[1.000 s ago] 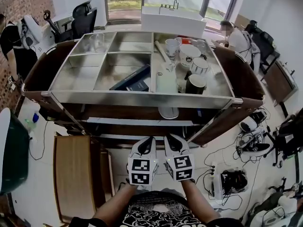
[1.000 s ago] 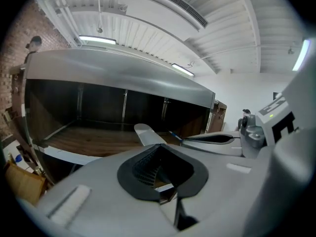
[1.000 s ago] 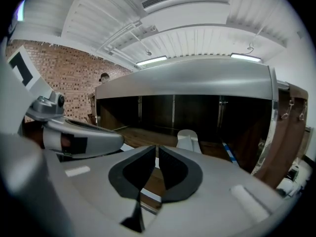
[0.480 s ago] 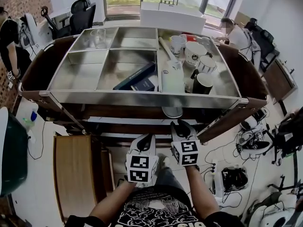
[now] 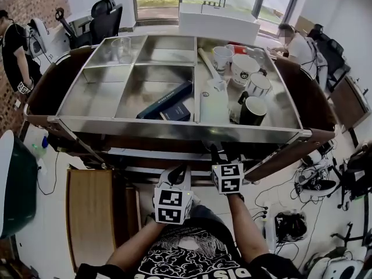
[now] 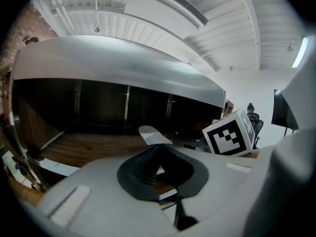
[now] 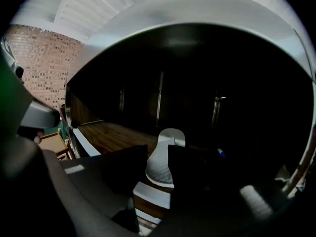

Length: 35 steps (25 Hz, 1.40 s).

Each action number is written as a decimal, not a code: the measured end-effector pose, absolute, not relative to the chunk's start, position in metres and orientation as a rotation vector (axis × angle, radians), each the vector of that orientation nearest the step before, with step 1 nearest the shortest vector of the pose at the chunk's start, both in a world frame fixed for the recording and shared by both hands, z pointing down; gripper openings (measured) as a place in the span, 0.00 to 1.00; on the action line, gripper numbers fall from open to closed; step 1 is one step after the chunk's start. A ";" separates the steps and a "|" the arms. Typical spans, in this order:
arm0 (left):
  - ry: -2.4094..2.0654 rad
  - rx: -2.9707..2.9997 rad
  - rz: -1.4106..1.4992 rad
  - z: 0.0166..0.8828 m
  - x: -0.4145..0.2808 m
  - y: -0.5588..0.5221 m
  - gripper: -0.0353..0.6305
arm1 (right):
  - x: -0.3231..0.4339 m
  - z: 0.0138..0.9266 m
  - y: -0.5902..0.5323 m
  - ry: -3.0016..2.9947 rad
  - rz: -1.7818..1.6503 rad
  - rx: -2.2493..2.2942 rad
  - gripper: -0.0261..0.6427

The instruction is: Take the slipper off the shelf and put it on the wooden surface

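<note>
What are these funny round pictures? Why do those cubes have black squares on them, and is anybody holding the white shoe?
There is no robot here. A person holds a pinching tool in each hand, and the checkered cubes are part of those tools.

The big picture comes from a camera on the person's head, looking down at a cart. Its metal top tray holds mugs and dark books.

The two round pictures come from little cameras riding on the tools, peeking along their jaws. The right gripper looks at the white slipper, which lies on a wooden shelf under the tray. Its jaws are opening. The slipper shows in the gap between them, but nothing pinches it yet.

The left gripper looks closed and holds nothing.
</note>
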<state>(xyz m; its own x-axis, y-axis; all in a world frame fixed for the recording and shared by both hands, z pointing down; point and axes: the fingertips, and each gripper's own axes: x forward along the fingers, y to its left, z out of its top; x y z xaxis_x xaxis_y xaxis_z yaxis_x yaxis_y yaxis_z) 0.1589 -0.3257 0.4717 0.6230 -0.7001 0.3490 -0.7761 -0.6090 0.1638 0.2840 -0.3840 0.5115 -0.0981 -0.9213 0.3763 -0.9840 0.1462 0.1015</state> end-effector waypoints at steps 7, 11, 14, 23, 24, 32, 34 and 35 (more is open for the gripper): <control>-1.250 2.508 0.375 0.480 0.155 -0.350 0.06 | 0.292 0.528 -0.418 -2.082 0.242 1.789 0.25; -1.286 2.476 0.373 0.483 0.150 -0.361 0.06 | 0.305 0.535 -0.440 -2.057 0.235 1.782 0.25; -1.308 2.457 0.379 0.486 0.146 -0.368 0.06 | 0.313 0.547 -0.457 -2.032 0.247 1.769 0.25; -1.387 2.396 0.389 0.491 0.131 -0.384 0.06 | 0.318 0.576 -0.475 -1.963 0.305 1.733 0.23; -1.394 2.390 0.388 0.492 0.130 -0.385 0.06 | 0.318 0.577 -0.475 -1.958 0.301 1.729 0.23; -1.432 2.343 0.356 0.490 0.139 -0.392 0.06 | 0.319 0.582 -0.471 -1.930 0.302 1.658 0.06; -1.439 2.333 0.345 0.489 0.142 -0.393 0.06 | 0.320 0.580 -0.471 -1.935 0.311 1.655 0.06; -1.442 2.328 0.340 0.488 0.143 -0.393 0.06 | 0.320 0.577 -0.471 -1.934 0.308 1.654 0.05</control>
